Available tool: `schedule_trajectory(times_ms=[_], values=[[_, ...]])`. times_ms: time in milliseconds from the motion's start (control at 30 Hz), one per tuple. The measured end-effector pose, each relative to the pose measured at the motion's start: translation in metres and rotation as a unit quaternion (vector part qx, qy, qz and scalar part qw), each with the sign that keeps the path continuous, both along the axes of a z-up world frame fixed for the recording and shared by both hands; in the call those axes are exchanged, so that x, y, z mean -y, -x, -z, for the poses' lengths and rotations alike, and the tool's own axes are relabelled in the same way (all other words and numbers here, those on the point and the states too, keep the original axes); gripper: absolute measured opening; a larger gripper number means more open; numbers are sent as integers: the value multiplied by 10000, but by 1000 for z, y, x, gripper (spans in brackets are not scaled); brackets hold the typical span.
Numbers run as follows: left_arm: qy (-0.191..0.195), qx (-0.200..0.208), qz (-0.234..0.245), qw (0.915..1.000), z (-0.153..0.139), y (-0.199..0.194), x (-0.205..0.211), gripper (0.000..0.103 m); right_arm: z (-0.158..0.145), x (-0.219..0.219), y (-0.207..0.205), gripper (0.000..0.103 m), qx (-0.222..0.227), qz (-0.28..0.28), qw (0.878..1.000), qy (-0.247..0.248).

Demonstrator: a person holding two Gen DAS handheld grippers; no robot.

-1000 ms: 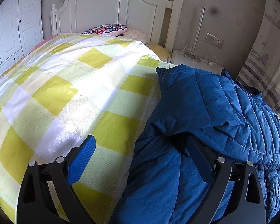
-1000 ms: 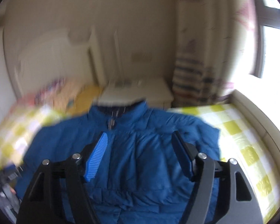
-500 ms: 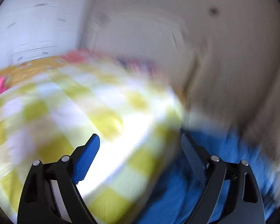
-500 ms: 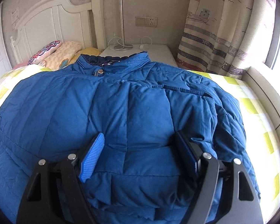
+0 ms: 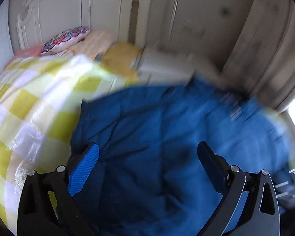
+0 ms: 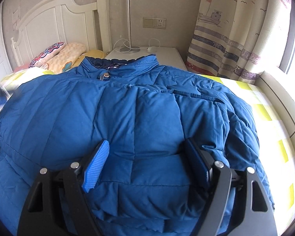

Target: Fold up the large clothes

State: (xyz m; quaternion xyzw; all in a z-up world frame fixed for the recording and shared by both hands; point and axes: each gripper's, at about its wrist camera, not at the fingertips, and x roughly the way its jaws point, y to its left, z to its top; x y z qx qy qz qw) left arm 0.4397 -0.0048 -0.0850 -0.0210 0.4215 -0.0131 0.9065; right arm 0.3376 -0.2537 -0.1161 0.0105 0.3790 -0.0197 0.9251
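A blue puffer jacket (image 6: pixel 147 108) lies face up on the bed, collar toward the nightstand and sleeves folded in over the body. My right gripper (image 6: pixel 147 142) rests low on its lower front. Its jaws are wide and still easing apart around a puffed panel, and the ribbed blue pad (image 6: pixel 96 165) shows free of cloth. The left wrist view is motion-blurred. There the left gripper (image 5: pixel 147 146) hovers over the jacket (image 5: pixel 157 118) near its left edge, its jaws opening wide with nothing pinched between them.
The yellow-and-white check bed cover (image 5: pixel 39 108) spreads left of the jacket and shows again at the right (image 6: pixel 265 114). Pillows (image 6: pixel 55 56) and a white headboard (image 6: pixel 55 19) lie beyond. A nightstand (image 6: pixel 147 53) with a lamp (image 6: pixel 128 19), a striped curtain (image 6: pixel 226 39) and a window ledge (image 6: pixel 281 94) border the bed.
My left gripper swung fast from over the check cover to over the jacket. My right gripper sank onto the jacket's front, then held still, its jaws a little wider.
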Motion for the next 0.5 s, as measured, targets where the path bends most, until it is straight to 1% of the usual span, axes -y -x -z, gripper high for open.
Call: schedule_trajectory(times_ms=[33,233,267,333,400,433,467,500], values=[[-183,148,108,9997,8,5,3,99,0,0,0,79,6,-21,10000,-13],[-365,144,89,9992,10,10,4,99,-1,3,2,79,111,-48,9998,-160],[-383,137,81,9991,10,11,5,99,-3,6,6,77,225,-43,9994,-248],[-412,134,75,9990,11,10,7,99,-15,15,21,76,713,277,9966,-314],[-416,138,69,9990,11,10,7,99,-35,19,40,76,1344,591,9885,-372],[-405,135,71,9991,10,9,7,99,-48,14,43,76,1554,513,9860,-311],[-404,133,70,9991,9,8,6,99,-55,8,42,76,1616,423,9858,-195],[-416,136,69,9990,9,8,8,99,-62,-4,35,76,1574,259,9872,52]])
